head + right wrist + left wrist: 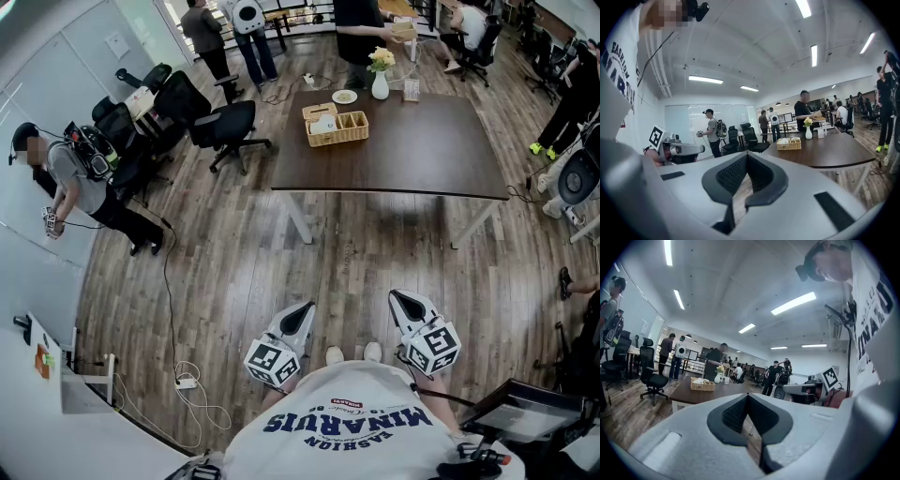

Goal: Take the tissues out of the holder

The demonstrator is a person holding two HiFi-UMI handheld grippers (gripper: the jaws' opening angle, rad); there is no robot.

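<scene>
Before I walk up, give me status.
Left gripper, right gripper: jaws shut, empty. Tissue holder on table ahead, out of reach. Only floor between.

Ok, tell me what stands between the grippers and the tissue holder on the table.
Nothing visible does. The left gripper and right gripper, both shut and empty, hang near the person's body, short of the table. Only floor and the table's bare near half lie before the wicker holder; the vase and plate stand behind it.
</scene>
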